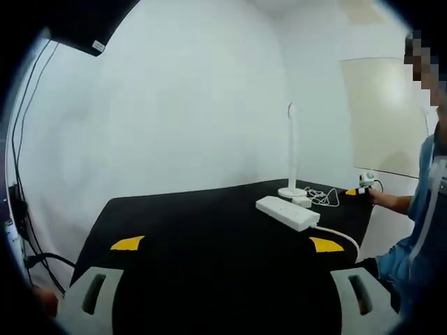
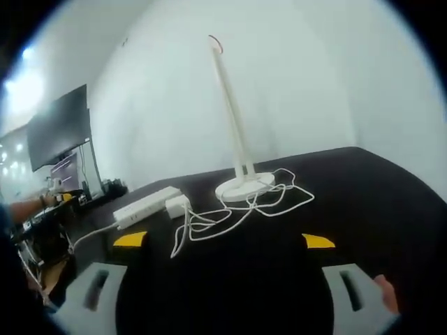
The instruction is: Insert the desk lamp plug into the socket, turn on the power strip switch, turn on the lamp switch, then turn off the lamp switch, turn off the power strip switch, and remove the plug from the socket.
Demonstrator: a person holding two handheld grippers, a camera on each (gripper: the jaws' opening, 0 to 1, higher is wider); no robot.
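A white desk lamp [image 1: 292, 150] stands unlit on the black table [image 1: 202, 237], its thin pole rising from a round base [image 2: 244, 187]. A white power strip [image 1: 288, 213] lies in front of it. The lamp's white plug block [image 2: 178, 205] rests on the table beside the strip's end, with its loose cord [image 2: 241, 209] coiled near the base. My left gripper [image 1: 227, 244] is open, well short of the strip, with nothing between its yellow-tipped jaws. My right gripper [image 2: 223, 241] is open too, facing the cord and base, and it appears at the table's far right [image 1: 364, 183].
A dark monitor [image 2: 59, 125] and cables stand beyond the table's left end. The strip's own cable [image 1: 342, 237] runs off the table edge. A person in blue [image 1: 419, 230] stands at the right. White walls surround the table.
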